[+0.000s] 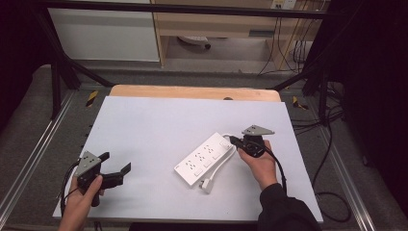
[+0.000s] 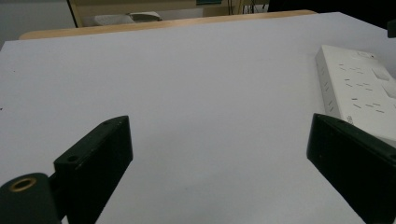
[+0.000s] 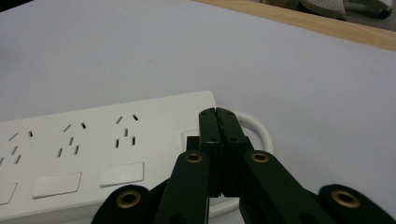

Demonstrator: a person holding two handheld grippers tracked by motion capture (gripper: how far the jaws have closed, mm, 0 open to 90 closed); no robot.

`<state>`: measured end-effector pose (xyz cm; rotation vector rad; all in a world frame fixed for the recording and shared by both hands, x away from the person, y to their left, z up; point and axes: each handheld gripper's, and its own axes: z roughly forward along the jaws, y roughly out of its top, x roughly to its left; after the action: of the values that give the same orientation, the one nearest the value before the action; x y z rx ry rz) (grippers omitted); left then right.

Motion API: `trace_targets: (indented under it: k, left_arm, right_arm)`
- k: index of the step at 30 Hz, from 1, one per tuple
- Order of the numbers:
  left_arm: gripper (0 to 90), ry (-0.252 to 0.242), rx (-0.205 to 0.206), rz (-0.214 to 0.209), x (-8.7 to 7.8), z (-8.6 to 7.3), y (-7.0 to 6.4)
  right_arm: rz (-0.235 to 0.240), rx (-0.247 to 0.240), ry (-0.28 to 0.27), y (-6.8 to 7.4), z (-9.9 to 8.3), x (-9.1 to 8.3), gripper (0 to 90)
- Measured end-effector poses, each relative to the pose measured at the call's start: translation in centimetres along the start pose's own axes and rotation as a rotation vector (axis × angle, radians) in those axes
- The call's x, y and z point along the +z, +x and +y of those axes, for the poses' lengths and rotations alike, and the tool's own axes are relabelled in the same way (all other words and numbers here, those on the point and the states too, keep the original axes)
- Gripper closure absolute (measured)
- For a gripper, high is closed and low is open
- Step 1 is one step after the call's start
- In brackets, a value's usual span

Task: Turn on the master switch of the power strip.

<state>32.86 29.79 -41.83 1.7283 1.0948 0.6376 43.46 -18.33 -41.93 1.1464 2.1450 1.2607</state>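
Here, a white plastic power strip (image 1: 206, 159) with three rows of sockets and flat rocker switches is seen lying flat and slantwise on the pale grey worktop (image 1: 159, 125), somewhat right of the middle in the high view. Its white cable (image 1: 222, 166) is looped along its near side, and the white plug (image 1: 208, 185) is laid on the worktop just beside the strip's near end.

The right claw (image 1: 234, 141) is held by the person's right hand (image 1: 260, 163) at the far end of the strip. In the right gripper view, the right claw (image 3: 218, 114) is seen with its two black jaws pressed flat together, nothing being gripped between them; the tips are poised over the strip's end, just by the square switch and the curve of the cable where it leaves the housing. Whether the tips are touching the strip cannot be told.

The left claw (image 1: 117, 163) is held by the left hand (image 1: 84, 195) near the worktop's near left corner, well apart from the strip. In the left gripper view, the left claw (image 2: 219, 154) is seen spread wide, with bare worktop between the jaws and nothing held; the strip is seen beyond the jaw at the right of that view.
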Motion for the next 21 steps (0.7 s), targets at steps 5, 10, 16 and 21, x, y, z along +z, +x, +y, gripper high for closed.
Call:
trace_targets:
  k: [5,10,16,21]
  left_arm:
    - [7.1,0.001,0.001,0.0,0.0,0.0,0.0]
    - [7.1,0.001,0.002,0.001,0.0,0.0,0.0]
    - [7.0,0.002,0.006,0.002,0.0,0.0,0.0]
    - [7.1,0.004,0.007,0.002,0.0,0.0,0.0]
  right_arm:
    - [0.011,-0.005,0.016,0.4,-0.2,0.5,90.0]
    - [0.013,-0.013,0.028,0.6,-0.3,0.8,90.0]
    - [0.01,-0.019,0.044,0.7,-0.4,1.5,90.0]
    - [0.007,-0.025,0.048,0.7,-0.4,2.0,90.0]
